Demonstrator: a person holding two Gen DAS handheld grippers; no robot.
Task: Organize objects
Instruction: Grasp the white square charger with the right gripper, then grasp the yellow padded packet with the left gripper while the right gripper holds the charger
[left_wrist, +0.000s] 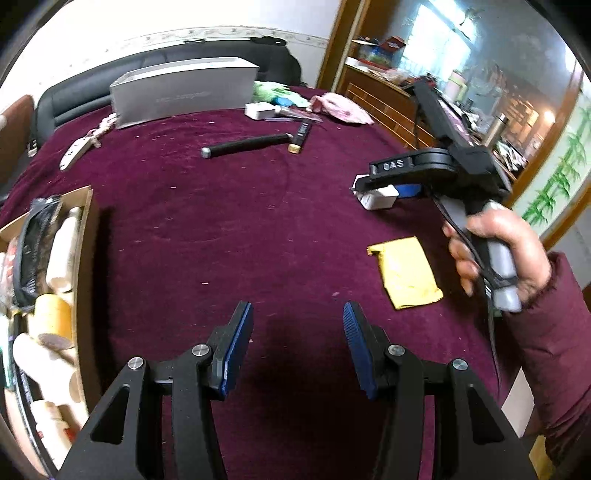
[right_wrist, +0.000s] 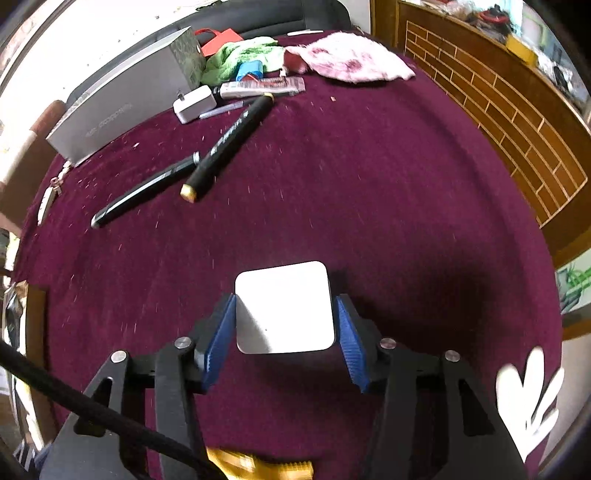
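The right tool (right_wrist: 284, 332) straddled the white charger (right_wrist: 284, 308) low in the frame, its blue pads flanking both sides, contact unclear. The left tool (left_wrist: 297, 345), apart and empty, hung farther off.

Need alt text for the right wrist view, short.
Blue-padded right tongs straddle a white square charger block on a maroon velvet tablecloth. Beyond lie a black marker pen, a black pen and a silver rectangular box.
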